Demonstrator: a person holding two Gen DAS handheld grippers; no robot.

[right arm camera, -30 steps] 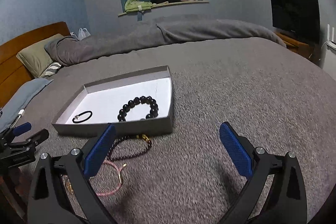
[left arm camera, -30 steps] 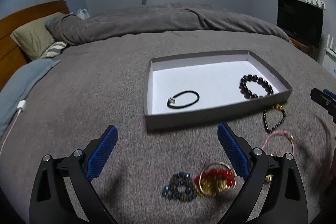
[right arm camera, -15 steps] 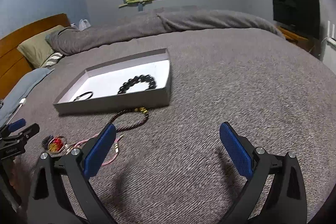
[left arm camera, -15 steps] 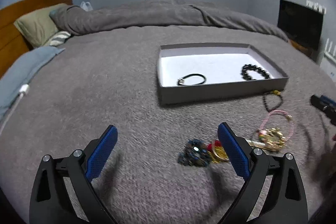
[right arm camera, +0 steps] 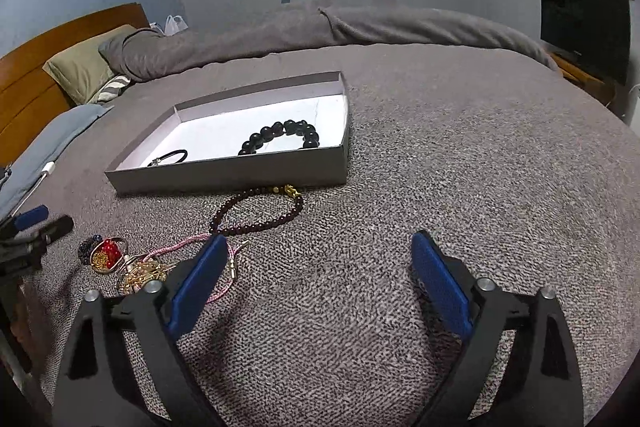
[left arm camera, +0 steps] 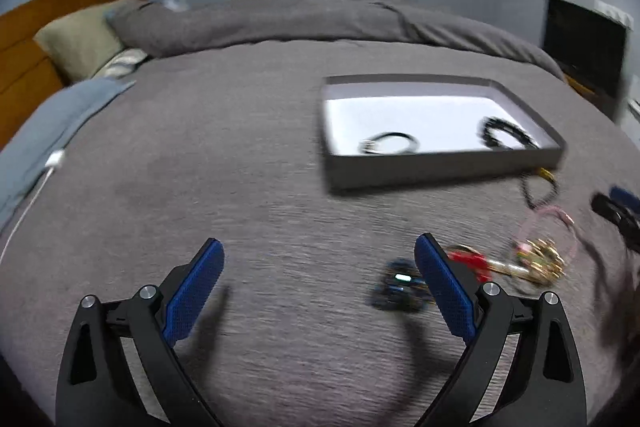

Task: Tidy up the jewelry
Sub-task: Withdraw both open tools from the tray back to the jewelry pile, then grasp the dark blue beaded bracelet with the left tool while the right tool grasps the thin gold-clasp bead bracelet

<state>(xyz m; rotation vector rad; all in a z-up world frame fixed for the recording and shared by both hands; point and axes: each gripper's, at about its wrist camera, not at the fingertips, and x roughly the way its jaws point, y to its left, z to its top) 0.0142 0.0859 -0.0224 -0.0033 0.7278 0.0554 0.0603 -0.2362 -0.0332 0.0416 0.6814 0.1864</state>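
Note:
A grey box with a white floor [left arm camera: 440, 169] [right arm camera: 228, 175] lies on the grey bed. It holds a thin black cord bracelet [left arm camera: 390, 143] [right arm camera: 170, 158] and a black bead bracelet [left arm camera: 506, 135] [right arm camera: 280, 137]. In front of the box lie a dark red bead bracelet [right arm camera: 260, 215], a pink cord bracelet [right arm camera: 188, 247], a gold cluster [left arm camera: 540, 259] [right arm camera: 138, 273], a red and gold piece [left arm camera: 468, 259] [right arm camera: 106, 253] and a dark blue bead piece [left arm camera: 400, 285]. My left gripper [left arm camera: 320, 283] is open and empty over the blanket, left of the loose pieces. My right gripper [right arm camera: 316, 279] is open and empty, right of them.
A green pillow [left arm camera: 80, 43] and wooden headboard [left arm camera: 24, 67] are at the far left, with a blue cloth and a white charger cable [left arm camera: 54, 161]. A rolled grey duvet [right arm camera: 320, 27] lies across the back. A dark TV [right arm camera: 584, 27] stands at the right.
Both grippers have drawn back from the box, which now looks farther off. The left view has swung left, so the loose jewelry sits further right. Both stay open and empty.

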